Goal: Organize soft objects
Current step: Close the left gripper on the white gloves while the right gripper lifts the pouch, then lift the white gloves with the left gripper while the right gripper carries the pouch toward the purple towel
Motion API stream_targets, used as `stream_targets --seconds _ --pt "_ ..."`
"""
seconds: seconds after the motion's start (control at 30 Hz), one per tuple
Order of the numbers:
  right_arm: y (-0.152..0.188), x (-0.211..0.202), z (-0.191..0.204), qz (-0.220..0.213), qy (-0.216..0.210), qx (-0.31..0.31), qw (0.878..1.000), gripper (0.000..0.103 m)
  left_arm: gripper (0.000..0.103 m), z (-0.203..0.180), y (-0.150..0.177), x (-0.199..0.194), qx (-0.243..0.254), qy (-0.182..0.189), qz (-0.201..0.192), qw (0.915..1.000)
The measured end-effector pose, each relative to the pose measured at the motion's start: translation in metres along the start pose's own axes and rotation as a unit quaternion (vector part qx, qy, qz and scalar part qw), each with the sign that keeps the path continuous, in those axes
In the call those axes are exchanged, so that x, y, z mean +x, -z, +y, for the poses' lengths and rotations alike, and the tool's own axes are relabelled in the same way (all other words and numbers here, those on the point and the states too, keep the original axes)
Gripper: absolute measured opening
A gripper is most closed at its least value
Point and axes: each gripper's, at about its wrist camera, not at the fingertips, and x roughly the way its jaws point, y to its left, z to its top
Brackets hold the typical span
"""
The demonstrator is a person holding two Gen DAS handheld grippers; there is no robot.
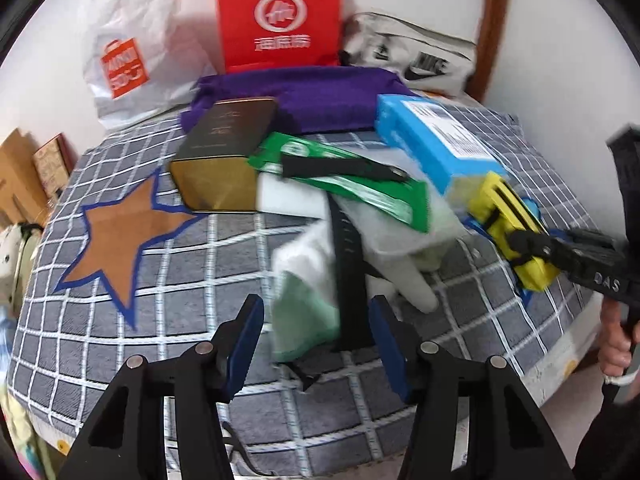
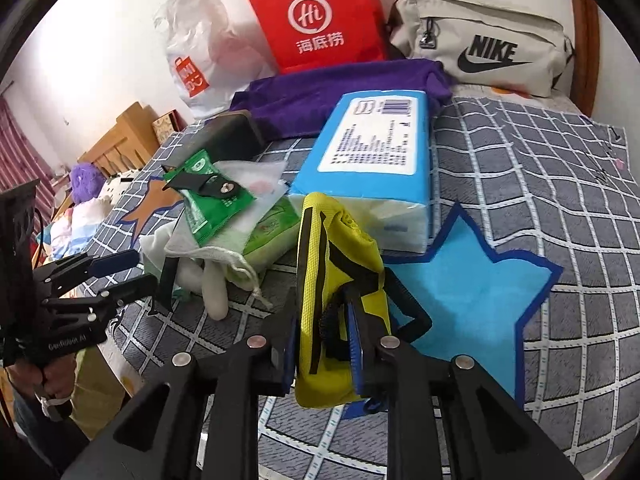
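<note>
Our right tongs (image 2: 322,354) are clamped on the yellow pouch (image 2: 340,264), which we hold just above the checked bedspread (image 2: 520,168), beside the blue tissue pack (image 2: 372,152). Our left tongs (image 1: 316,344) stand wide open, gripping nothing, at the near edge of the pile with the green wipes packet (image 1: 340,184) and black strap (image 1: 350,264).

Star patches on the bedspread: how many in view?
2. A brown star lies left of the pile, and a blue star lies right of it, under the right gripper. More may be hidden under the clutter.
</note>
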Motion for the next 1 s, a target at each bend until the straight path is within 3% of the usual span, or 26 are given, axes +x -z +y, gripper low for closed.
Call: stream_targets --seconds 0.17,0.33,0.4,0.43,0.53,0.6,0.73,1.0 --pt "0.001 0.001 -0.004 0.002 0.000 0.007 1.000 0.025 0.053 0.025 -0.008 0.009 -0.063 0.001 -0.005 0.9980" --pt "0.001 0.006 -0.002 0.007 0.003 0.002 1.000 0.025 0.053 0.024 -0.012 0.028 -0.072 0.033 -0.005 0.9968" --pt "0.002 0.006 -0.002 0.008 0.006 0.002 1.000 0.025 0.037 0.025 -0.013 0.032 -0.073 0.047 -0.008 0.9962" --pt "0.002 0.005 -0.002 0.006 0.007 0.002 1.000 0.025 0.019 0.025 -0.013 0.034 -0.075 0.066 -0.009 0.9950" --pt "0.001 0.000 -0.001 -0.001 0.011 0.004 1.000 0.019 0.008 0.030 -0.014 0.031 -0.074 0.074 -0.017 0.9944" --pt "-0.001 -0.004 0.000 -0.004 0.015 0.001 1.000 0.015 0.008 0.035 -0.015 0.026 -0.082 0.082 -0.022 0.9931" --pt "-0.005 -0.011 0.002 -0.008 -0.001 0.006 1.000 0.014 0.007 0.042 -0.018 0.013 -0.088 0.078 -0.038 0.9924" --pt "-0.008 -0.029 0.007 -0.015 0.010 0.006 1.000 0.014 0.007 0.047 -0.026 -0.019 -0.092 0.083 -0.065 0.9902"
